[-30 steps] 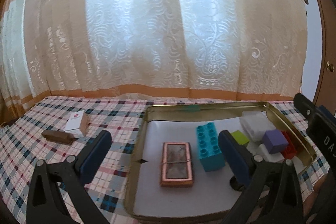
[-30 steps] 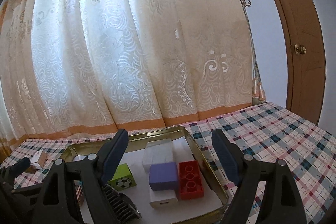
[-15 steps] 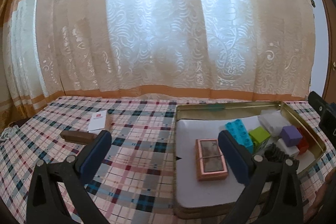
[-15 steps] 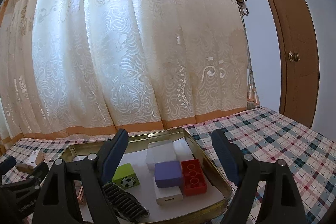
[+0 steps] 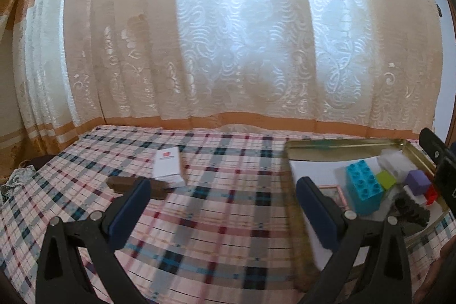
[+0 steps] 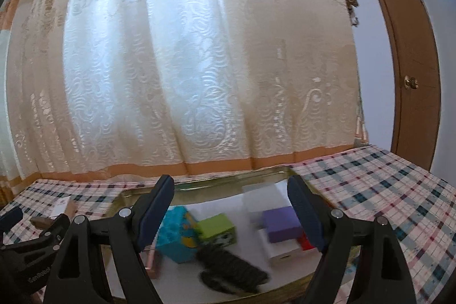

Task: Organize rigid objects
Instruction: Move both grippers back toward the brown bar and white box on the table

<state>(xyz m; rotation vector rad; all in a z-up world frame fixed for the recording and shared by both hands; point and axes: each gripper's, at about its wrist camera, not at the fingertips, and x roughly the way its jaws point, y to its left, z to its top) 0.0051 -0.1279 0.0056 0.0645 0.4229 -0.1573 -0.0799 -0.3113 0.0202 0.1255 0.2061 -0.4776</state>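
Both grippers stand wide apart at the jaws and hold nothing: the left gripper hangs over the checked cloth of the counter, and the right gripper hangs over the gold tin tray. In the left wrist view a white box with a red mark lies on the cloth ahead of the left finger, and a dark brown bar lies just beside it, partly hidden behind that finger. The tray sits to the right on the counter, lined in white. Inside it a turquoise building block stands near the middle, with a lime green cube just beside it, then a purple block, a red block and a white block toward the far right corner. A pink-framed flat piece lies in the tray behind the left gripper's right finger. A black ribbed thing lies near the tray's front edge; the blur keeps me from telling what it is. A patterned cream curtain with an orange band hangs behind the counter, and a brown door stands at the right.
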